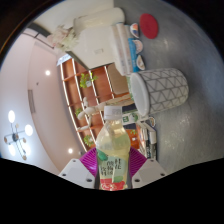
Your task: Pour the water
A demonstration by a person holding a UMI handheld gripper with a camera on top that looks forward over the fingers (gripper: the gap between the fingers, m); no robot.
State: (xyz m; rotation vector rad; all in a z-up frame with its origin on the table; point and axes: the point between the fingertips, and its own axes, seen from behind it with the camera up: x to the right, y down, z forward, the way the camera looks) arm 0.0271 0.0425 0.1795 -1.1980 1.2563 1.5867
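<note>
Gripper view: tool (112, 168) clamps a tilted bottle (112, 145); white patterned cup (162, 87) beyond.

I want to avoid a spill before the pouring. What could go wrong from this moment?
The bottle sits between the pink pads of the gripper, held low on its label; if the grip is weak, it may slip when tipped. The view is tilted, so the bottle may already lean. The white patterned cup lies beyond the fingers, so an early tilt could spill short of it.

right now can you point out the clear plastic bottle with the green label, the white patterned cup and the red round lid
clear plastic bottle with green label (112, 150), gripper view, label
white patterned cup (163, 86), gripper view, side wall
red round lid (149, 25), gripper view, top face
</note>
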